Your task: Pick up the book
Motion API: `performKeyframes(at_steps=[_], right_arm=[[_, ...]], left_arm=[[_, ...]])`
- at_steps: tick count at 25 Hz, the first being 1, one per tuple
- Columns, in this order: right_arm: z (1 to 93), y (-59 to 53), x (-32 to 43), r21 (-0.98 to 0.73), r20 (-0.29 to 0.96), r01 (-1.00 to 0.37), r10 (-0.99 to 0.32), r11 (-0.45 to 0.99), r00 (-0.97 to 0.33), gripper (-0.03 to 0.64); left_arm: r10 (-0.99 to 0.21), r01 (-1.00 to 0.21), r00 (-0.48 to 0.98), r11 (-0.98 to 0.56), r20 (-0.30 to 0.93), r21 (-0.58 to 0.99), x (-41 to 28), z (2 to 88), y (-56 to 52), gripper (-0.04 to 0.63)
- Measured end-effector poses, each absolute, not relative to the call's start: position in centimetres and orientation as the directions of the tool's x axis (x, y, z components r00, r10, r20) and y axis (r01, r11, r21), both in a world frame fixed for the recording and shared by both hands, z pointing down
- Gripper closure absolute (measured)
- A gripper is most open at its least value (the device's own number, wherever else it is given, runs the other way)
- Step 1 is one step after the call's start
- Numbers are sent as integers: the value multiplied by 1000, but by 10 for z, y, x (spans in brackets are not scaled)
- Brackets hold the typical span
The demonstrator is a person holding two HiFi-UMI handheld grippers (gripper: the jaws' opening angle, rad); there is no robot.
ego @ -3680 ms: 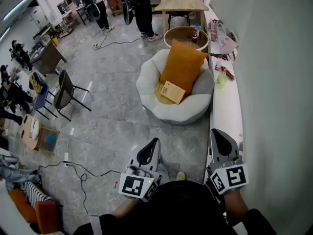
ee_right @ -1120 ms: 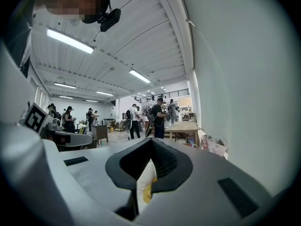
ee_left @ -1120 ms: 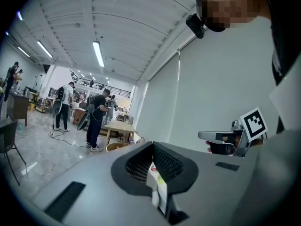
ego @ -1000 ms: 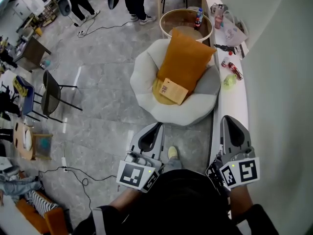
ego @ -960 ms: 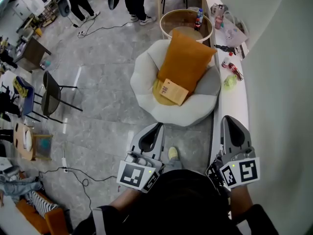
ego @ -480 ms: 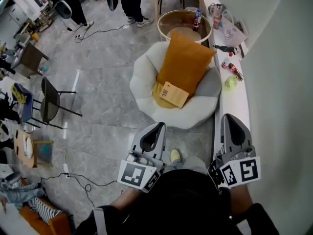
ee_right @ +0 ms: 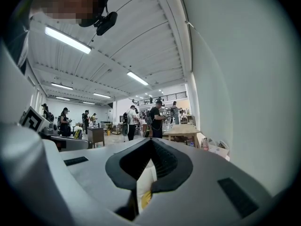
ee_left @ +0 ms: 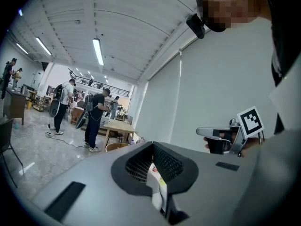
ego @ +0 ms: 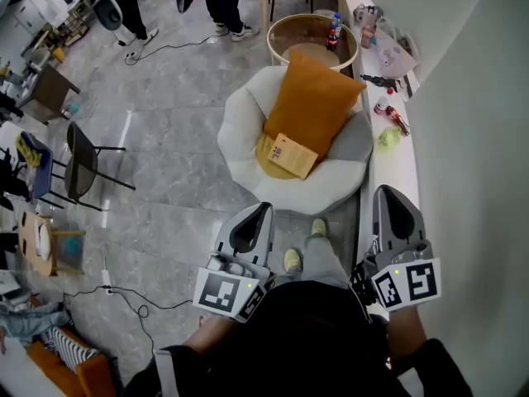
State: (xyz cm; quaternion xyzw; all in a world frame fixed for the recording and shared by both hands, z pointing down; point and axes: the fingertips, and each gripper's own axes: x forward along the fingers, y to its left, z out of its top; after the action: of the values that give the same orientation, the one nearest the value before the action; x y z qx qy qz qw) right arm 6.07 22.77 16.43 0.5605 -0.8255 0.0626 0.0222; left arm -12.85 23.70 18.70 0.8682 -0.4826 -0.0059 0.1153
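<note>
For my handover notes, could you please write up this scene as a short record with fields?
book: lies on the white chair, at the foot of the orange cushion
left claw: shut, empty, short of the chair
right claw: shut, empty, near the white ledge
behind the chair: round table with a bottle on it
task status: book not yet touched
</note>
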Motion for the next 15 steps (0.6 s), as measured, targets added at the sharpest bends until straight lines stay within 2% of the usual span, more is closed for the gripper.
performKeyframes(at_steps=[15], right_arm=[[173, 189, 63, -102, 104, -914, -910, 392, -402, 606]], left_arm=[[-848, -852, 513, -483, 132, 204, -122, 196, 206, 583]])
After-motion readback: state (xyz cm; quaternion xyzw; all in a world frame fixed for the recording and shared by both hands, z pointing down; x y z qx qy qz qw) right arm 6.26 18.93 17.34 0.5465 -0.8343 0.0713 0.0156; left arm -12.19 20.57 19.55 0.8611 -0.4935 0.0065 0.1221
